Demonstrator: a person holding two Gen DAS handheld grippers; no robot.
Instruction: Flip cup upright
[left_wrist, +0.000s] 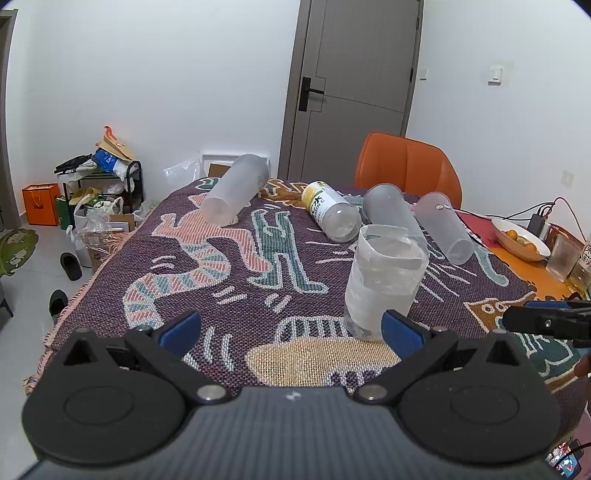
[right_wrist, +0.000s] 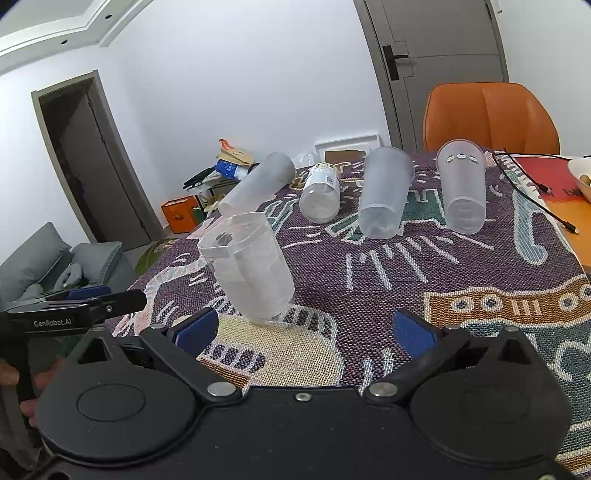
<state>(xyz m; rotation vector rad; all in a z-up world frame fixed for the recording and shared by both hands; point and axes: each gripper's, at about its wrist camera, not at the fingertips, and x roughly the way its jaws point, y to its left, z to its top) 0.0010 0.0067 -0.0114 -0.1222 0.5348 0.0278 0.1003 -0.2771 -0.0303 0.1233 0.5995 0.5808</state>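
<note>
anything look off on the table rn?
Yes: four containers lie on their sides on the patterned woven cloth: three frosted plastic cups and a yellow-labelled clear bottle. The ragged-rimmed cut clear plastic cup stands upright.

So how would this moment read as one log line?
taped cup: upright | four containers: lying | left hand-held gripper: open | right hand-held gripper: open

Bowl (right_wrist: 580, 177) cut by right edge; contents unclear.
</note>
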